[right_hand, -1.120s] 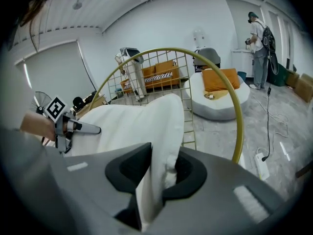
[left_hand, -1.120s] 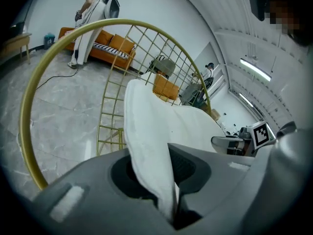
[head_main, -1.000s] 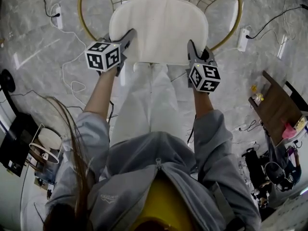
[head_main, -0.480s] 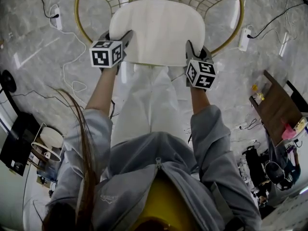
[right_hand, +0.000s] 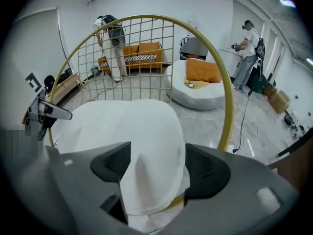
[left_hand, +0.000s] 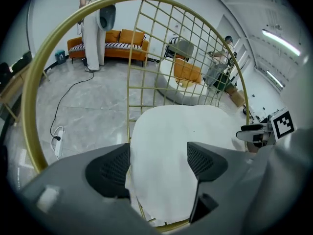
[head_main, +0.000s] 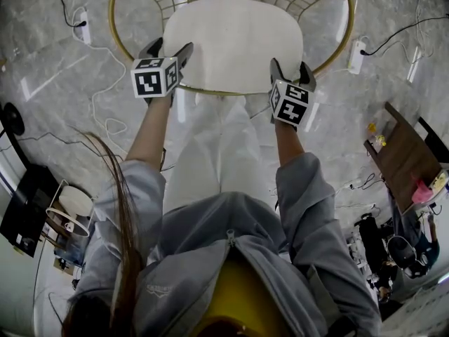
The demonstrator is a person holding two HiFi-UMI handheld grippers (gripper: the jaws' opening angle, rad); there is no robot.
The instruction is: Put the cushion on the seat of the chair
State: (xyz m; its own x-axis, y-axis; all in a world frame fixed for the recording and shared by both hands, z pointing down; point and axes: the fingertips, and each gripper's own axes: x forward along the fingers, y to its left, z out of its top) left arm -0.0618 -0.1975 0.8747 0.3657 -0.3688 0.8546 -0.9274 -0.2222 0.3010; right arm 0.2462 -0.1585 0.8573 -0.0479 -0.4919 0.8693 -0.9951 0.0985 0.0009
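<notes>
Your left tongs [head_main: 167, 49] and right tongs [head_main: 291, 70] have just been opening. Both stand apart astride the white padded cushion [head_main: 235, 41], apparently freeing it onto the gold wire-frame chair [head_main: 110, 16].

Left tongs [head_main: 168, 48], right tongs [head_main: 291, 67]: jaws freshly apart

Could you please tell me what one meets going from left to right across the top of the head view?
Left power strip, left claw, cushion, right claw, right power strip.
</notes>
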